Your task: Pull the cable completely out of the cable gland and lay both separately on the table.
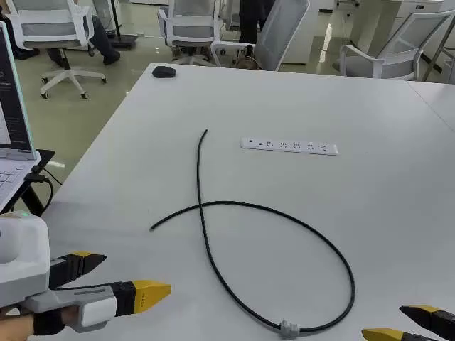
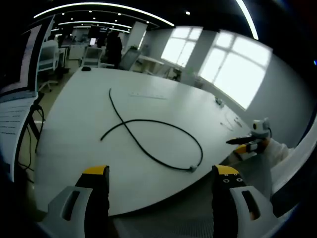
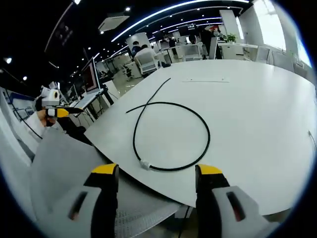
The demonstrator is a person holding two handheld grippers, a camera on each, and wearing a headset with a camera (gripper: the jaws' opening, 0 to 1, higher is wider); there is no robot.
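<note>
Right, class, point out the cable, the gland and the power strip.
cable (image 1: 202,204), head view, where its strands cross.
gland (image 1: 288,328), head view, its grey body.
power strip (image 1: 289,146), head view, its middle sockets.

Holding the left gripper (image 1: 128,275) low at the lower left of the head view, jaws spread wide, yellow tips pointing to the right and a little forward, one tip set higher and further back than the other; gripping its white body from below with the left hand (image 1: 32,325). Holding the right gripper (image 1: 394,323) at the lower right corner, yellow tips pointing left toward the other, jaws likewise parted. Seen in the left gripper view, own jaws rise upright and well apart; across to the right, a pale sleeve (image 2: 277,149) behind the right gripper. Same wide, level stance in the right gripper view
</note>
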